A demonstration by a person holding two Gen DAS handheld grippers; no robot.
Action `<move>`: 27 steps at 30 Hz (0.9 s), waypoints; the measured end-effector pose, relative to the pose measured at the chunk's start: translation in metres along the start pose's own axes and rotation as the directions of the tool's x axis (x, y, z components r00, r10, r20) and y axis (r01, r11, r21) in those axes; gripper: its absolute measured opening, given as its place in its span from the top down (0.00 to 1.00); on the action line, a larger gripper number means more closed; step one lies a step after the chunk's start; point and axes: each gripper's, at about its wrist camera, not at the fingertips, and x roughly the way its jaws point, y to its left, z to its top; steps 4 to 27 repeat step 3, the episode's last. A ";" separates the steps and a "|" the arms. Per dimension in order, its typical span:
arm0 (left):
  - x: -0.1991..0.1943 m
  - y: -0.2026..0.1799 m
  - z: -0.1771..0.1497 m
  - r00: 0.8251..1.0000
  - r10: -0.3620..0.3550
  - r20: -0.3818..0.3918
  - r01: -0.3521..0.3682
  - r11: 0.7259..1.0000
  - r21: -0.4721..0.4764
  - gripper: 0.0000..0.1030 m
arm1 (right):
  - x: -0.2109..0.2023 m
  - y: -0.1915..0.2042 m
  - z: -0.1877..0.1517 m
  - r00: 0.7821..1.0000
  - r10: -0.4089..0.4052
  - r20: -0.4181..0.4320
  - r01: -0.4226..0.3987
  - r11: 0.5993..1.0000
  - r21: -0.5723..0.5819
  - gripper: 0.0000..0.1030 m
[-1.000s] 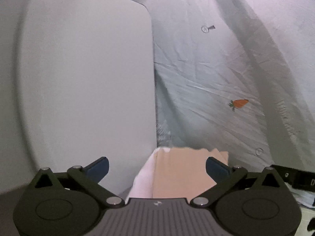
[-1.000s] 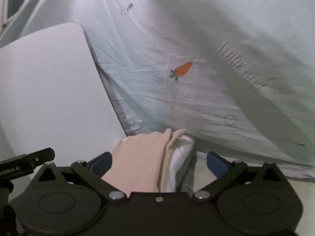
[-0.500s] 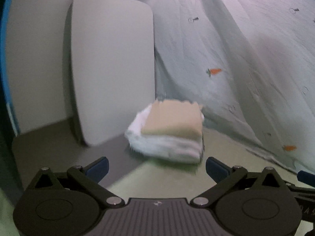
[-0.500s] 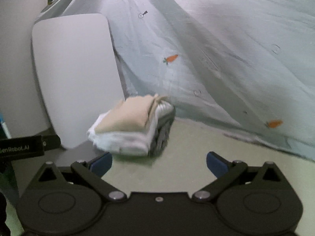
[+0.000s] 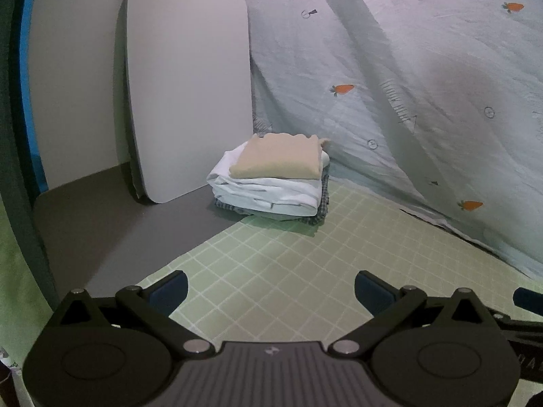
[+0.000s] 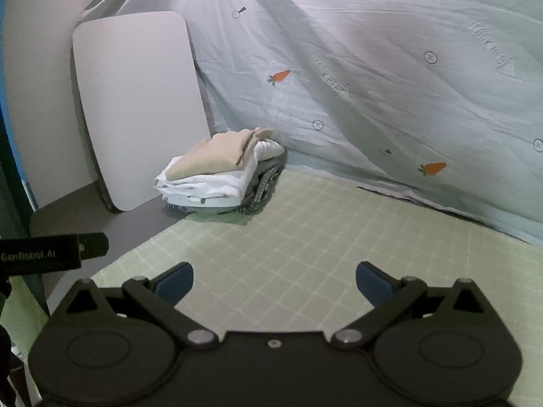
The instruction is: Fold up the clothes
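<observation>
light: we see dim, soft, pinkish-grey | shadows: faint beside the folded clothes stack | focus: sharp, no blur | edges: fisheye bending, black corners

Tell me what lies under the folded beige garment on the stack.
Under the folded beige garment lies a folded white garment, and beneath that a grey checked garment, showing only at the edges, on the green grid mat. Any further layers are covered.

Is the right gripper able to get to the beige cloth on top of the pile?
Probably yes. The right gripper is open and empty, and only bare green mat lies between it and the beige cloth, which sits uncovered on the pile.
</observation>
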 end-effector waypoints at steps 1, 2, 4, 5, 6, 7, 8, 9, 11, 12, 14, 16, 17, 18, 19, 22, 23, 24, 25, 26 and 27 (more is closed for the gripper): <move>0.000 -0.001 -0.001 1.000 -0.001 0.000 0.001 1.000 0.005 0.00 | -0.003 0.000 -0.002 1.000 0.001 0.000 -0.001 1.000 -0.001 0.00; -0.001 -0.001 -0.002 1.000 -0.002 0.000 0.002 1.000 0.009 0.00 | -0.005 -0.001 -0.003 1.000 0.001 0.001 -0.001 1.000 -0.002 0.00; -0.002 -0.002 -0.002 1.000 -0.004 0.000 0.004 1.000 0.012 0.00 | -0.007 -0.001 -0.004 1.000 0.002 0.001 -0.002 1.000 -0.002 0.00; -0.002 -0.002 -0.002 1.000 -0.004 0.000 0.004 1.000 0.012 0.00 | -0.007 -0.001 -0.004 1.000 0.002 0.001 -0.002 1.000 -0.002 0.00; -0.002 -0.002 -0.002 1.000 -0.004 0.000 0.004 1.000 0.012 0.00 | -0.007 -0.001 -0.004 1.000 0.002 0.001 -0.002 1.000 -0.002 0.00; -0.002 -0.002 -0.002 1.000 -0.004 0.000 0.004 1.000 0.012 0.00 | -0.007 -0.001 -0.004 1.000 0.002 0.001 -0.002 1.000 -0.002 0.00; -0.002 -0.002 -0.002 1.000 -0.004 0.000 0.004 1.000 0.012 0.00 | -0.007 -0.001 -0.004 1.000 0.002 0.001 -0.002 1.000 -0.002 0.00; -0.002 -0.002 -0.002 1.000 -0.004 0.000 0.004 1.000 0.012 0.00 | -0.007 -0.001 -0.004 1.000 0.002 0.001 -0.002 1.000 -0.002 0.00; -0.002 -0.002 -0.002 1.000 -0.004 0.000 0.004 1.000 0.012 0.00 | -0.007 -0.001 -0.004 1.000 0.002 0.001 -0.002 1.000 -0.002 0.00; -0.002 -0.002 -0.002 1.000 -0.004 0.000 0.004 1.000 0.012 0.00 | -0.007 -0.001 -0.004 1.000 0.002 0.001 -0.002 1.000 -0.002 0.00; -0.002 -0.002 -0.002 1.000 -0.004 0.000 0.004 1.000 0.012 0.00 | -0.007 -0.001 -0.004 1.000 0.002 0.001 -0.002 1.000 -0.002 0.00; -0.002 -0.002 -0.002 1.000 -0.004 0.000 0.004 1.000 0.012 0.00 | -0.007 -0.001 -0.004 1.000 0.002 0.001 -0.002 1.000 -0.002 0.00; -0.002 -0.002 -0.002 1.000 -0.004 0.000 0.004 1.000 0.012 0.00 | -0.007 -0.001 -0.004 1.000 0.002 0.001 -0.002 1.000 -0.002 0.00; -0.002 -0.002 -0.002 1.000 -0.004 0.000 0.004 1.000 0.012 0.00 | -0.007 -0.001 -0.004 1.000 0.002 0.001 -0.002 1.000 -0.002 0.00; -0.002 -0.002 -0.002 1.000 -0.004 0.000 0.004 1.000 0.012 0.00 | -0.007 -0.001 -0.004 1.000 0.002 0.001 -0.002 1.000 -0.002 0.00; -0.002 -0.002 -0.002 1.000 -0.004 0.000 0.004 1.000 0.012 0.00 | -0.007 -0.001 -0.004 1.000 0.002 0.001 -0.002 1.000 -0.002 0.00; -0.002 -0.002 -0.002 1.000 -0.004 0.000 0.004 1.000 0.012 0.00 | -0.007 -0.001 -0.004 1.000 0.002 0.001 -0.002 1.000 -0.002 0.00; -0.002 -0.002 -0.002 1.000 -0.004 0.000 0.004 1.000 0.012 0.00 | -0.007 -0.001 -0.004 1.000 0.002 0.001 -0.002 1.000 -0.002 0.00; -0.002 -0.002 -0.002 1.000 -0.004 0.000 0.004 1.000 0.012 0.00 | -0.007 -0.001 -0.004 1.000 0.002 0.001 -0.002 1.000 -0.002 0.00; -0.002 -0.002 -0.002 1.000 -0.004 0.000 0.004 1.000 0.012 0.00 | -0.007 -0.001 -0.004 1.000 0.002 0.001 -0.002 1.000 -0.002 0.00; -0.002 -0.002 -0.002 1.000 -0.004 0.000 0.004 1.000 0.012 0.00 | -0.007 -0.001 -0.004 1.000 0.002 0.001 -0.002 1.000 -0.002 0.00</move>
